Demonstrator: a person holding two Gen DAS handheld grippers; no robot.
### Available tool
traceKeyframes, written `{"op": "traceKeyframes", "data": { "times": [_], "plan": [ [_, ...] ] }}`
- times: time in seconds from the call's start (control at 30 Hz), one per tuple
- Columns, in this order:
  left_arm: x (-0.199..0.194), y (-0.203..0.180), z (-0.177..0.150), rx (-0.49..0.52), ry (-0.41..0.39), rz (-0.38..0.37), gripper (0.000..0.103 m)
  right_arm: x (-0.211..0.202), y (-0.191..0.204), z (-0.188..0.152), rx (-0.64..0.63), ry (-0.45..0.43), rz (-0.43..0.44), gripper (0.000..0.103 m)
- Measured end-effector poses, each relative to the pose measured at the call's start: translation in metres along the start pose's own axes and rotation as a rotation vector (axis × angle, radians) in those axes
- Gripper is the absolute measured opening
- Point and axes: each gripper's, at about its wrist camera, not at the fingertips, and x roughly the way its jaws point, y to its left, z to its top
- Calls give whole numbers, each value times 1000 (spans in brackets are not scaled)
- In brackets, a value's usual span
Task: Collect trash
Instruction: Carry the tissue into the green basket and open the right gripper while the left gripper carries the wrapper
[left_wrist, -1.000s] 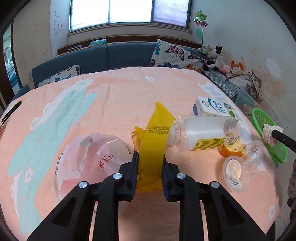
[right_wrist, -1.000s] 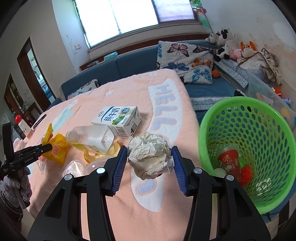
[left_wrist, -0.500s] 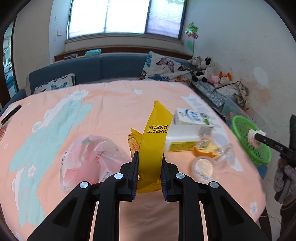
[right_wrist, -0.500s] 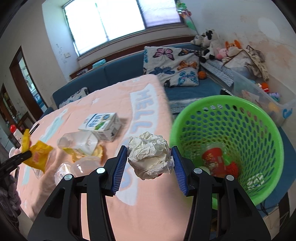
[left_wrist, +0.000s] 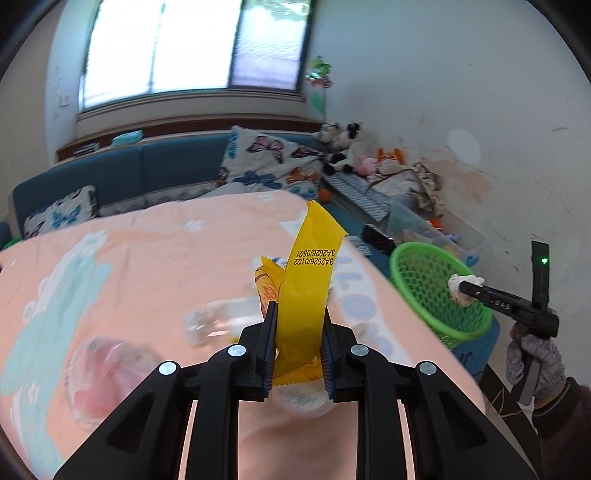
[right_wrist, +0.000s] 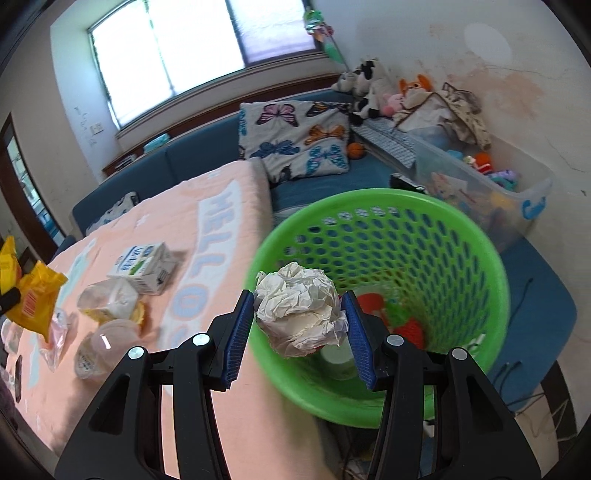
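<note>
My right gripper (right_wrist: 300, 325) is shut on a crumpled white paper ball (right_wrist: 299, 314) and holds it over the near rim of the green mesh basket (right_wrist: 461, 258), which holds red and white trash. My left gripper (left_wrist: 297, 339) is shut on a yellow snack wrapper (left_wrist: 306, 291) lifted above the peach tablecloth (left_wrist: 147, 266). The left wrist view shows the basket (left_wrist: 424, 284) beside the table's right edge, with the right gripper (left_wrist: 461, 288) and paper ball over it. The wrapper also shows in the right wrist view (right_wrist: 33, 295).
A milk carton (right_wrist: 147, 262), a clear bottle lying on its side (right_wrist: 107, 299), clear plastic cups (right_wrist: 99, 347) and a plastic bag (left_wrist: 107, 380) lie on the table. A blue sofa (right_wrist: 207, 158) with a butterfly pillow, soft toys and a clear storage bin (right_wrist: 491, 192) stand behind.
Both grippers have swung right toward the basket. The right gripper carried the paper ball from over the table edge to over the basket. The left gripper lifted the wrapper higher.
</note>
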Motion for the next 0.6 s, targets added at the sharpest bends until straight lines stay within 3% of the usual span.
{"op": "traceKeyframes", "data": {
  "times": [0.6],
  "plan": [
    [78,-114,50,169,42,-144,20,11,-55,-3,68,30,-60,56]
  ]
}}
